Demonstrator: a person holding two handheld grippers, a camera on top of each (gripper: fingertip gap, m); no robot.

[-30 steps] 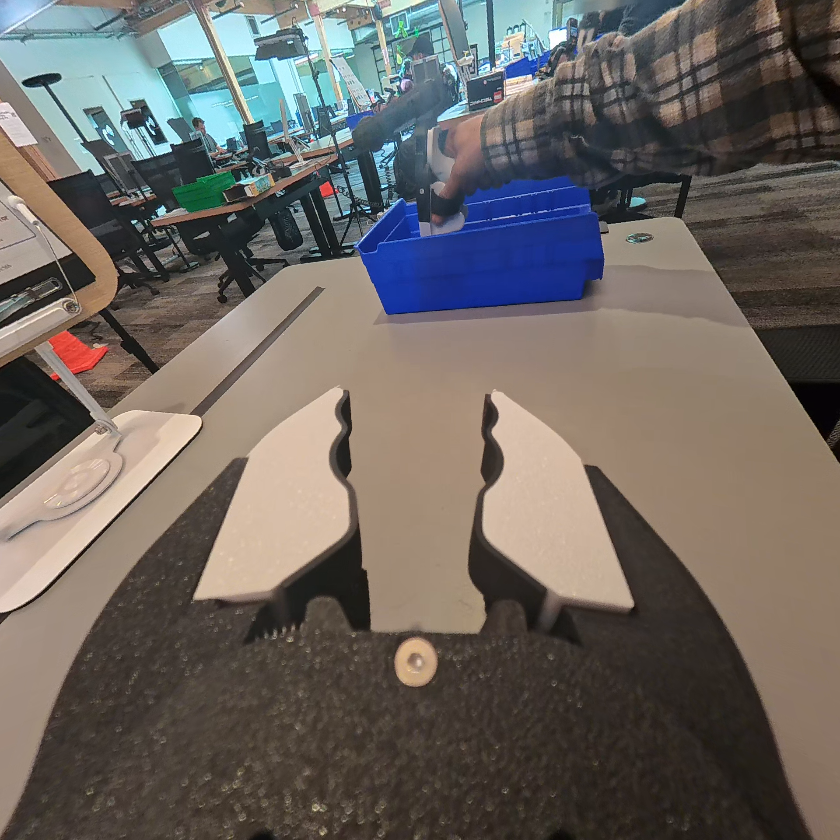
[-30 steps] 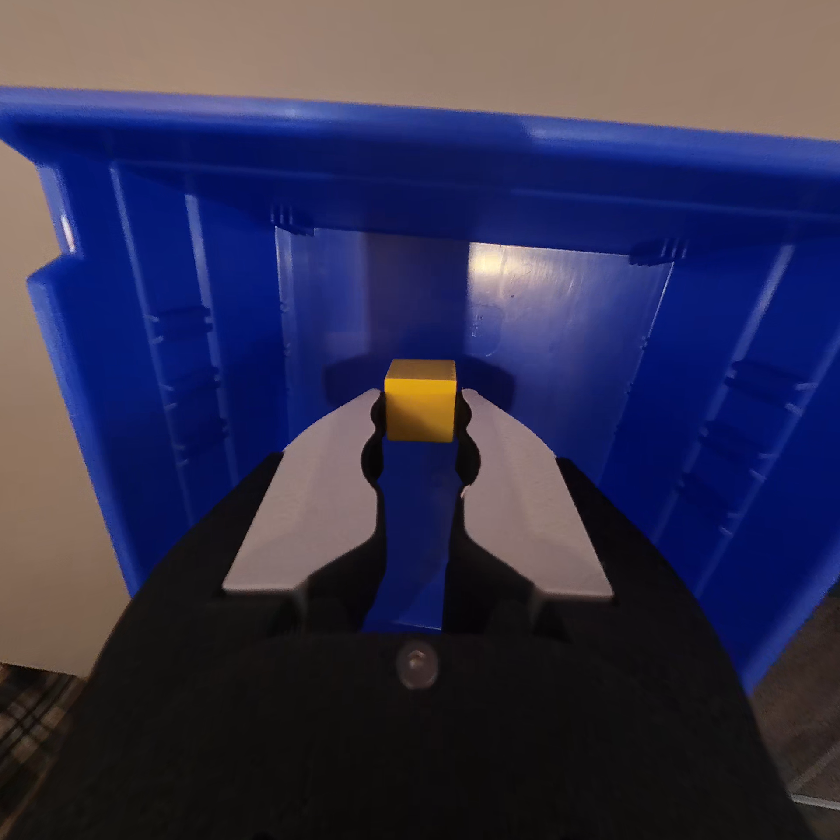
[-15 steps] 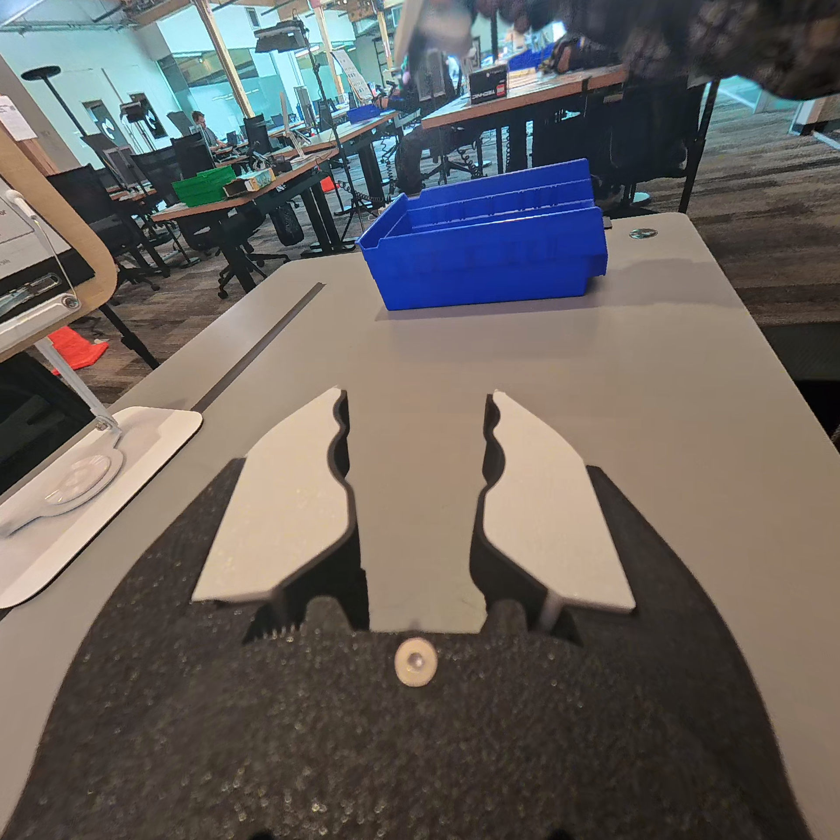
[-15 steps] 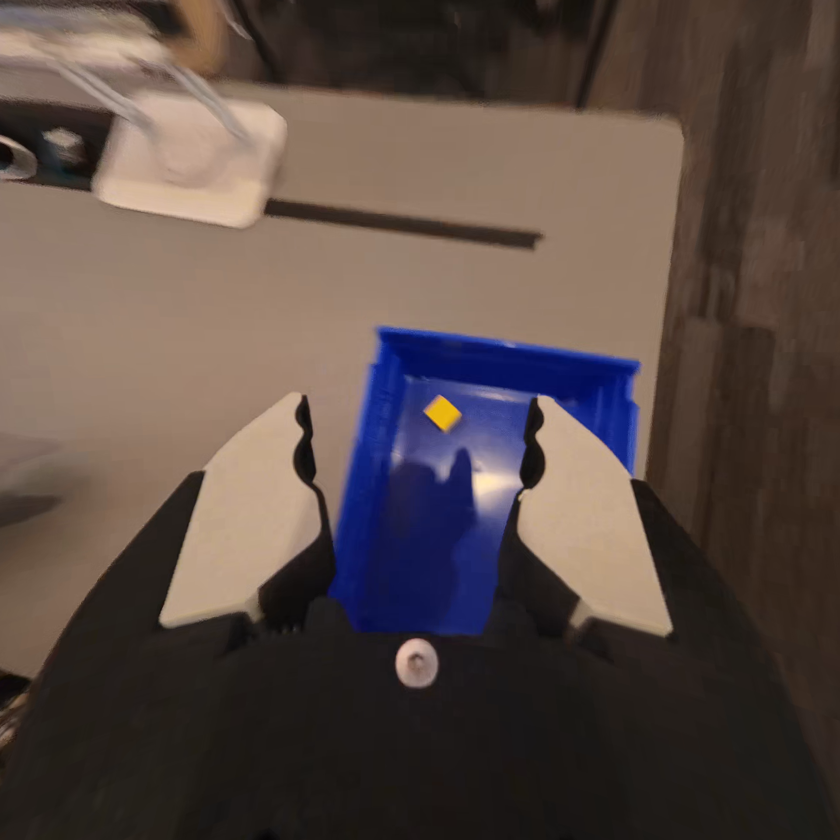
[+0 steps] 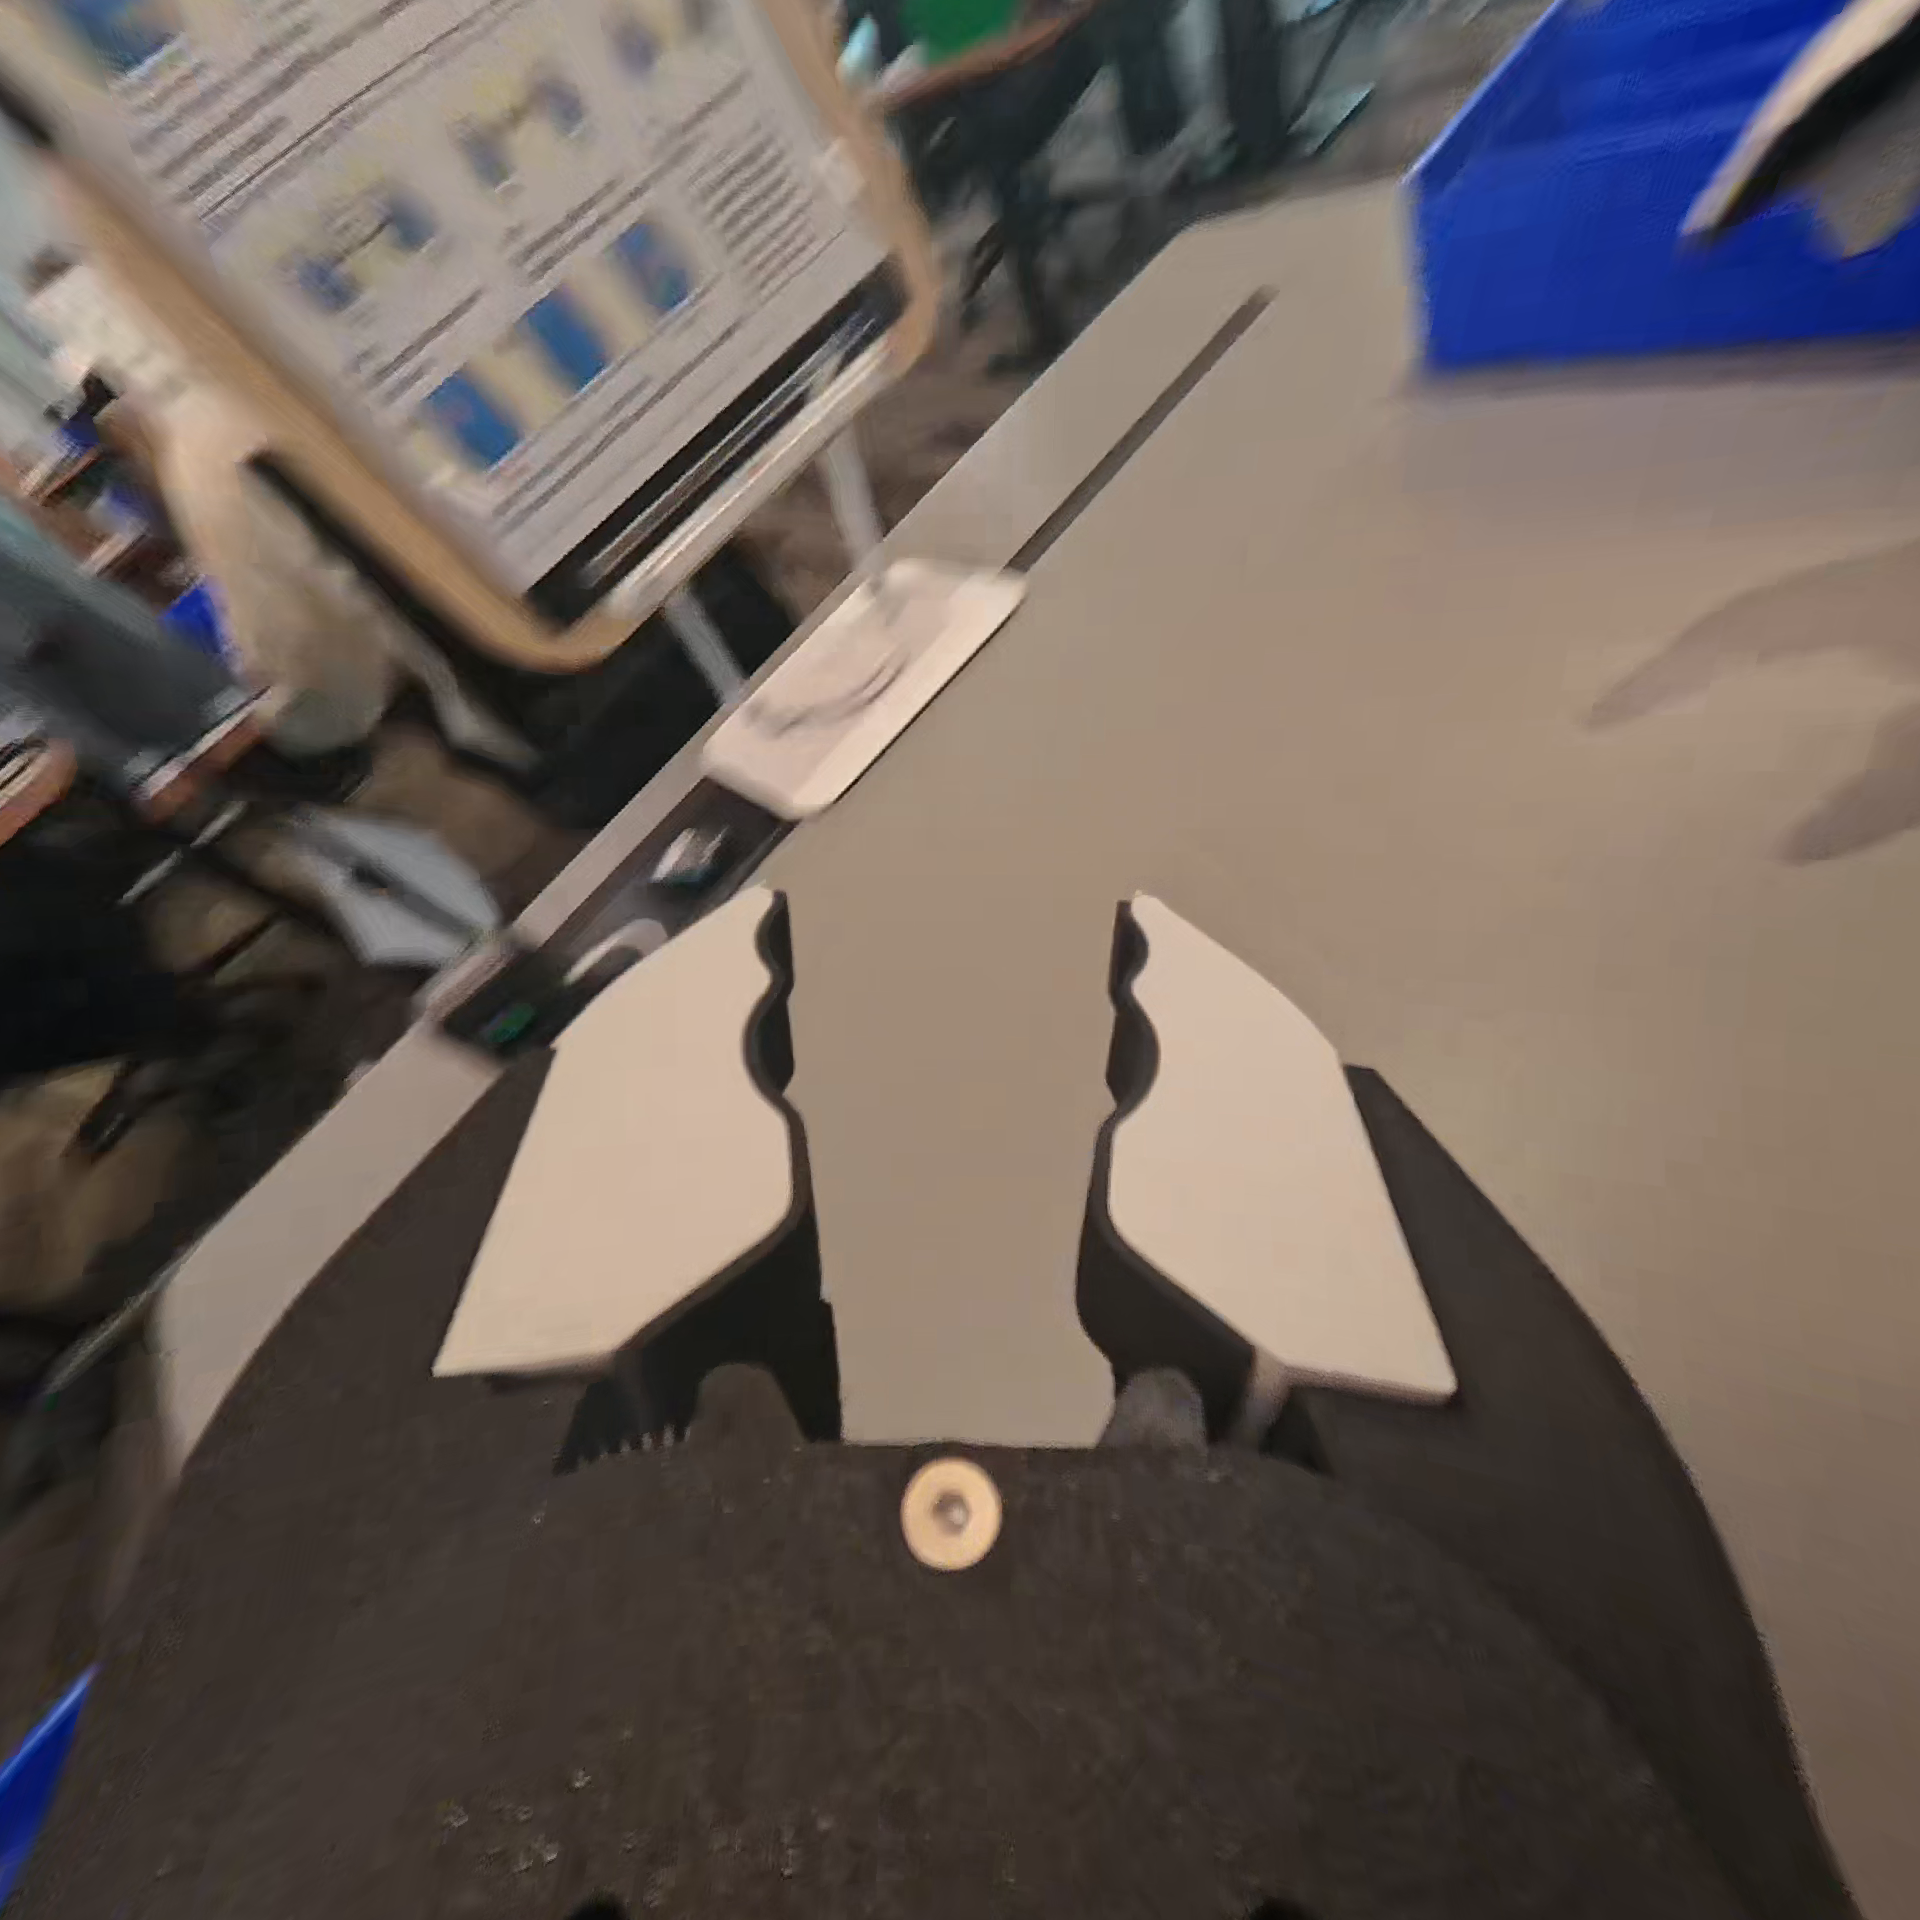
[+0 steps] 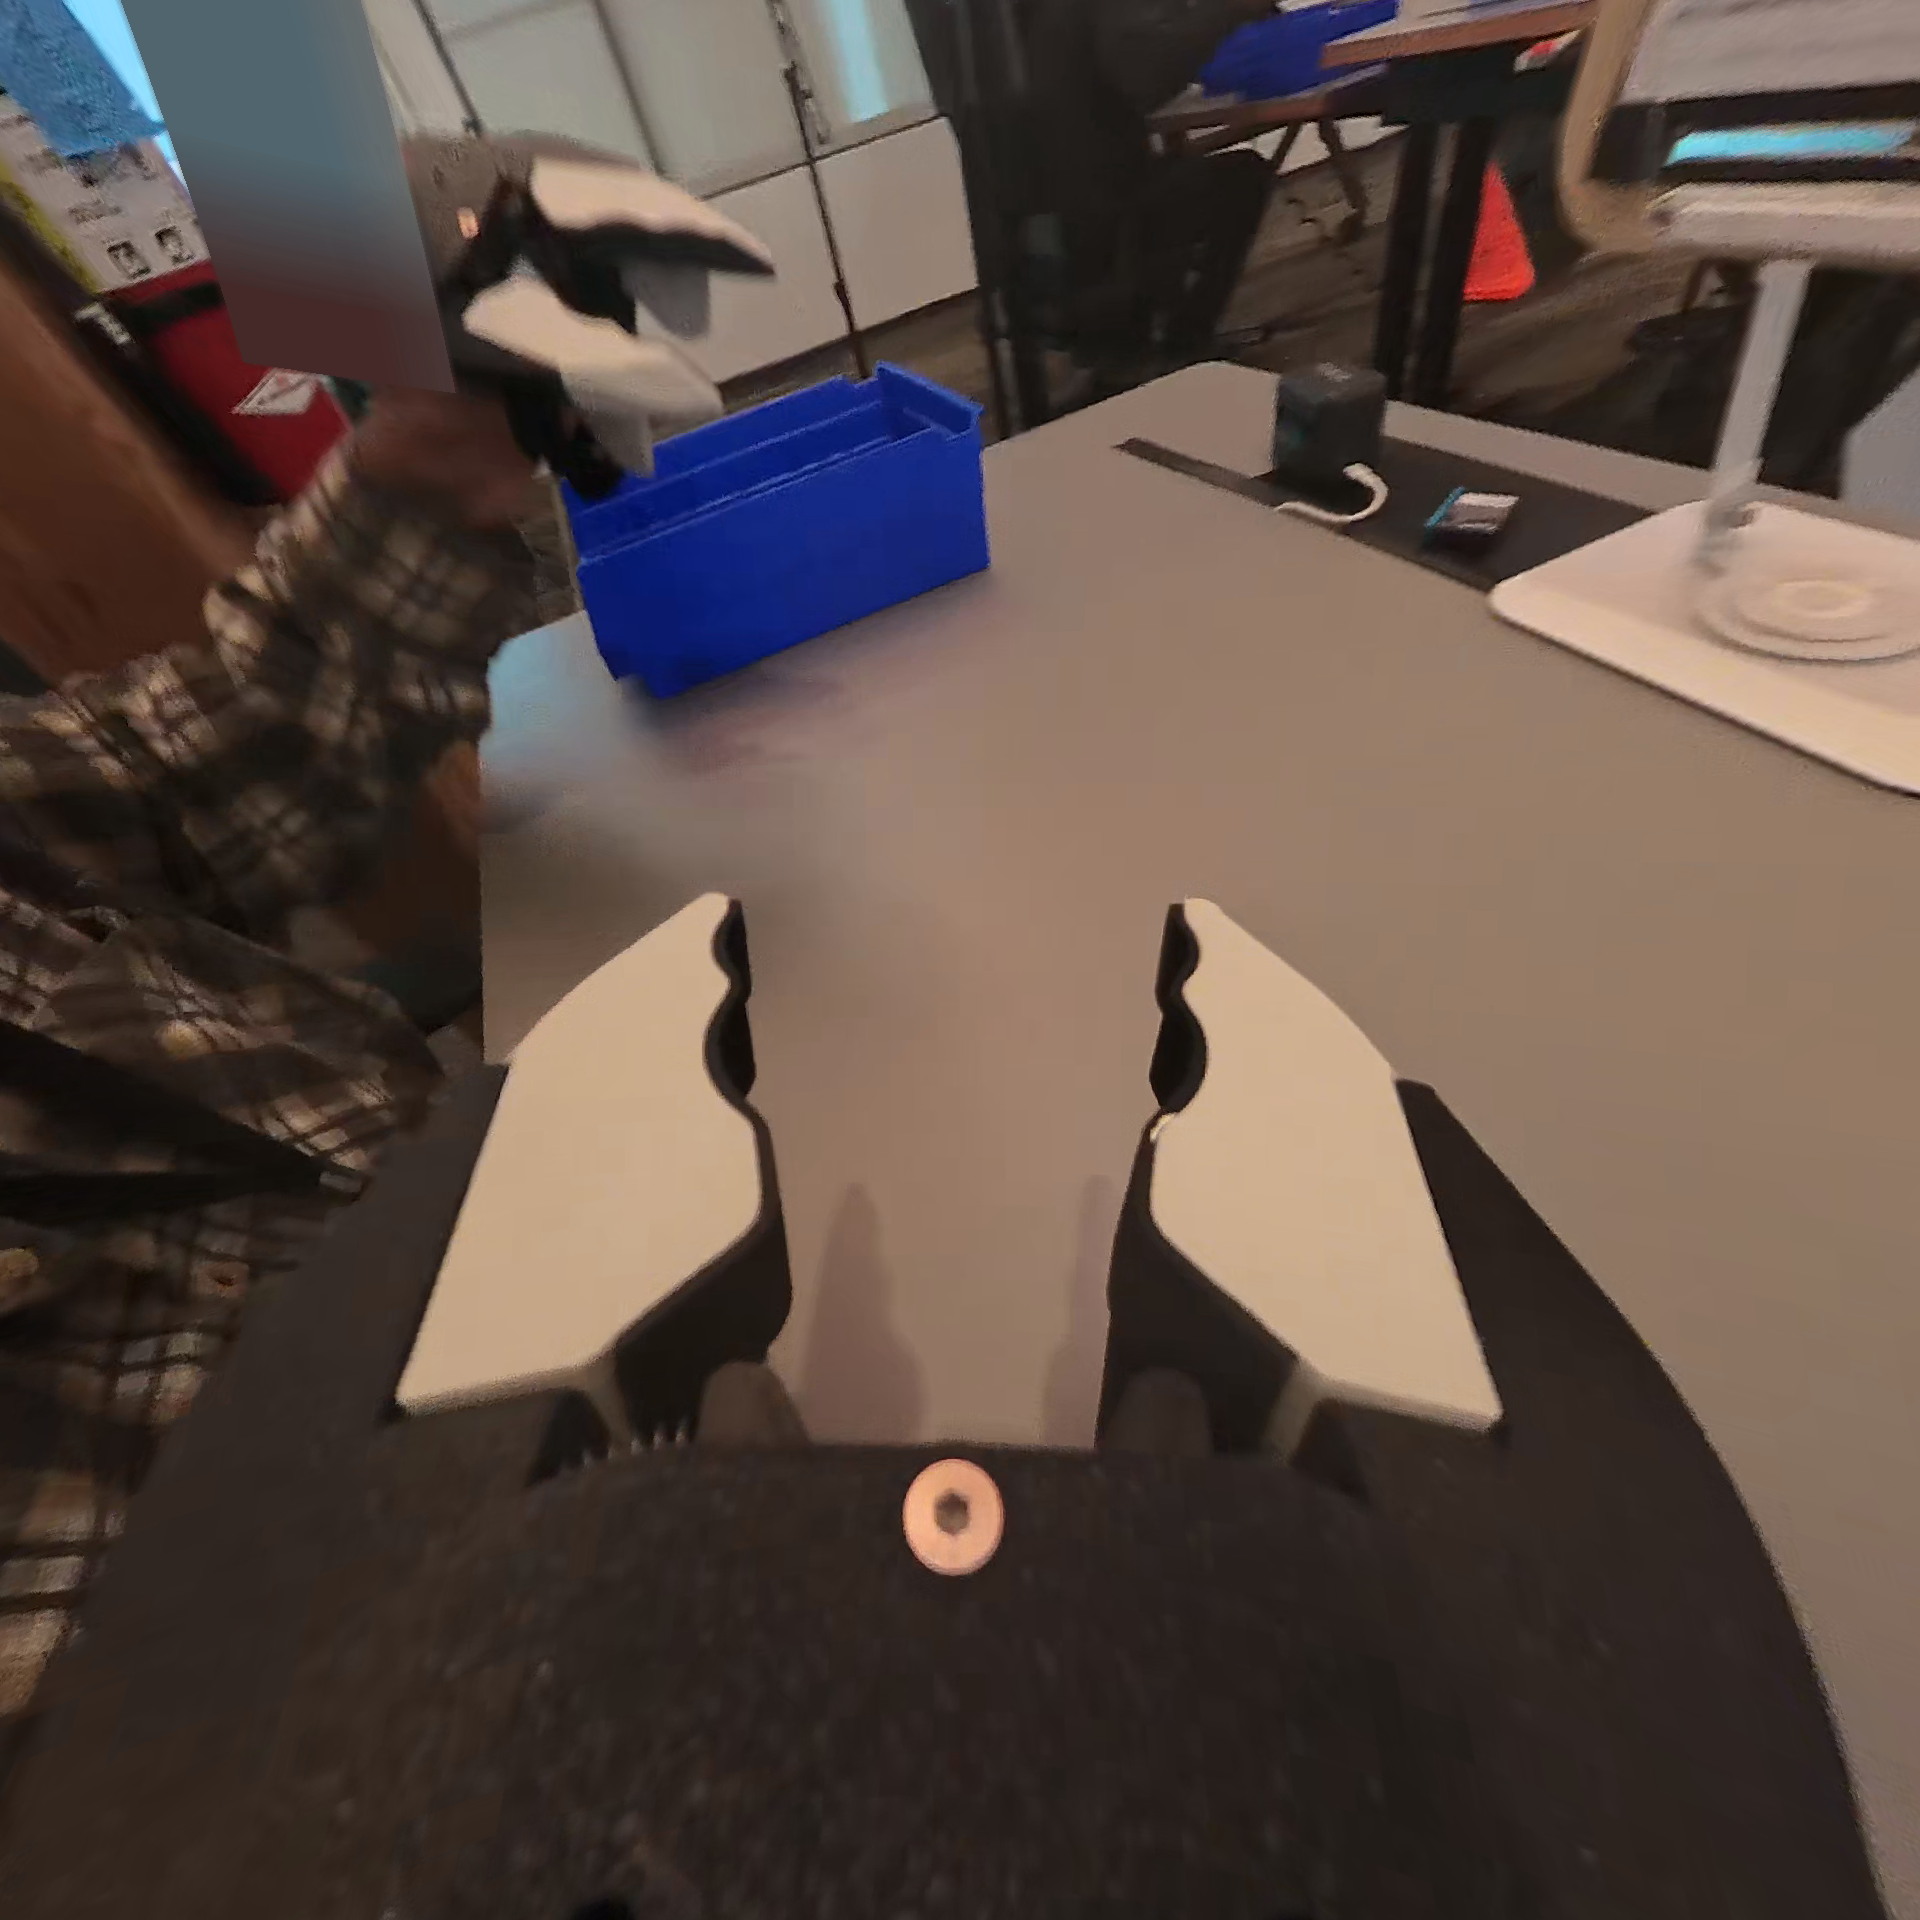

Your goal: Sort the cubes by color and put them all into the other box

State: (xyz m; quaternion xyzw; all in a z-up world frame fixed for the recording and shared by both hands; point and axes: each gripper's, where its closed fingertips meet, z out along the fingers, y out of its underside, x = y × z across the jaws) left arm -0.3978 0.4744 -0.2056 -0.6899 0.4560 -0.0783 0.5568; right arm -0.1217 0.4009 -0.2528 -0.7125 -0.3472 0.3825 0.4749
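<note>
**Both claws empty, between cubes**

The right gripper [image 6: 951, 914] stands wide and empty above the bare grey table [image 6: 1299, 831]. Ahead of it and to its left sits a blue box [image 6: 790, 540]; the left gripper [image 6: 665, 322], also parted and carrying nothing, hangs just above that box's near end. From the left wrist, a blue box [image 5: 1621, 208] shows ahead and to the right. No cube is visible. This looks like the return leg: next, a claw must descend over one cube and close squarely.
</note>
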